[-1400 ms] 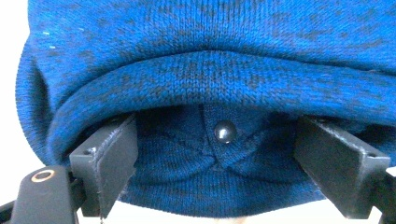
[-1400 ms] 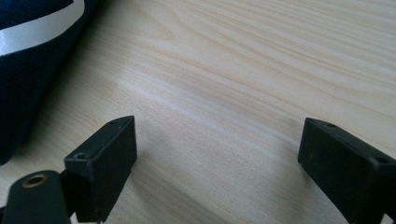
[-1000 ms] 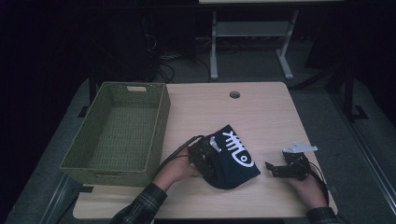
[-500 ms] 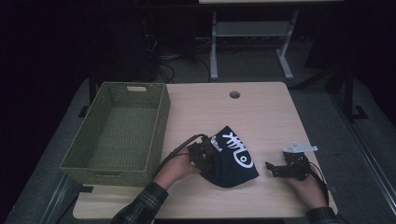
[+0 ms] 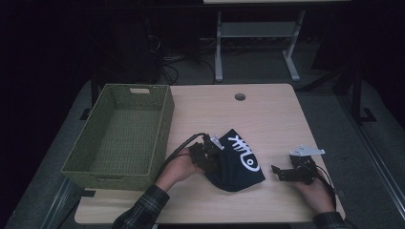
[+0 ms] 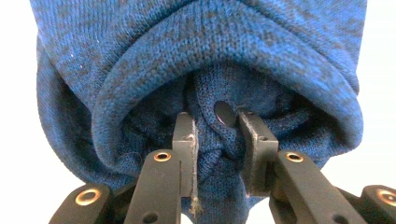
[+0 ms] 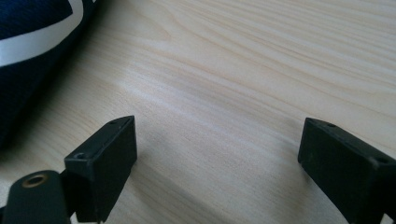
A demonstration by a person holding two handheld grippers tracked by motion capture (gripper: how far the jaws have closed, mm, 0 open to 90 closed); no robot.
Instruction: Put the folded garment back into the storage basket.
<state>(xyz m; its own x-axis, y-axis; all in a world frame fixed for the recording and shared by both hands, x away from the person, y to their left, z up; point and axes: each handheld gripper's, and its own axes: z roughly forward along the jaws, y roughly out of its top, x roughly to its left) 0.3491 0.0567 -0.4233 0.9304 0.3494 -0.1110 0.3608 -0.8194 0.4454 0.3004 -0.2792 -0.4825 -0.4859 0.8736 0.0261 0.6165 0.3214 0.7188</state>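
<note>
A dark blue knit cloth point(image 5: 239, 164) with a white print lies bunched on the wooden table point(image 5: 267, 114), near the front middle. My left gripper point(image 5: 211, 160) is at the cloth's left edge. In the left gripper view the cloth point(image 6: 201, 46) rises in rolled folds, and my left gripper point(image 6: 217, 123) has just been closing and is shut on a pinch of it. My right gripper point(image 5: 278, 171) rests on the table to the right of the cloth, apart from it. In the right gripper view my right gripper point(image 7: 217, 135) stands open over bare wood, with the cloth point(image 7: 32, 42) at the upper left.
A green woven basket point(image 5: 165, 129) stands on the table's left side, close to my left hand. A round cable hole point(image 5: 239, 97) sits near the far edge. Chair and desk legs stand on the dark floor beyond the table.
My left gripper has pressed a little into the cloth's left edge, and the cloth has bunched slightly there. The right gripper has not moved.
</note>
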